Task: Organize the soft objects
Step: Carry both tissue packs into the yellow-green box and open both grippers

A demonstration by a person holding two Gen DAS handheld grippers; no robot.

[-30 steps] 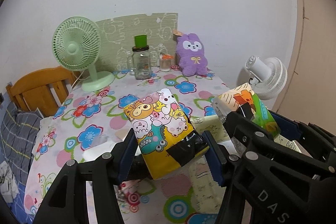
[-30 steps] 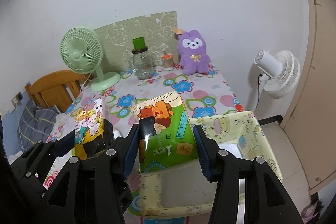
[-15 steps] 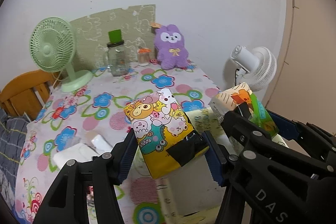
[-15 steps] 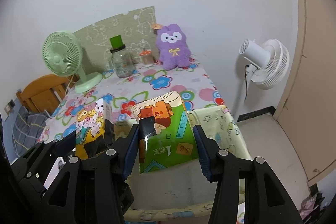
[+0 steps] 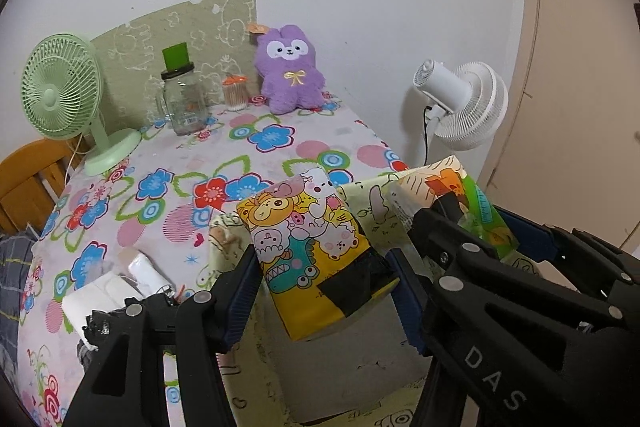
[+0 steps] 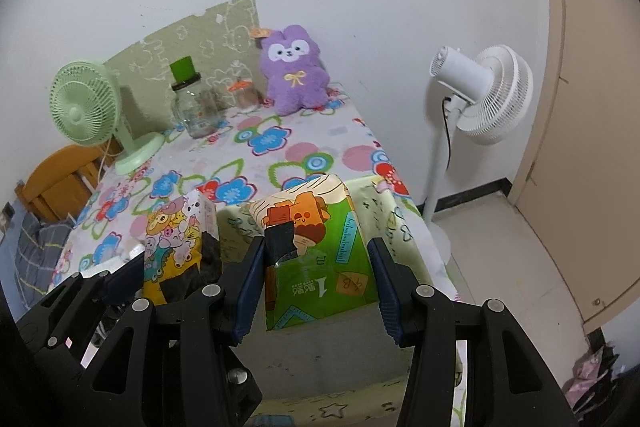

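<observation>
Above the pale fabric bin (image 6: 404, 227), left gripper (image 5: 324, 291) opening around yellow pack (image 5: 308, 247), right gripper (image 6: 316, 287) clamping green pack (image 6: 320, 255)

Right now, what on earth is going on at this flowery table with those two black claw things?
A person is tidying soft packs with a hand-held gripper in each hand. The left gripper carries a yellow cartoon pack, and its jaws are just easing open with the pack between them. The right gripper is clamped on a green pack. Both packs hang over a pale yellow fabric box at the table's near edge, not yet set inside. A purple plush toy sits at the far end.
</observation>
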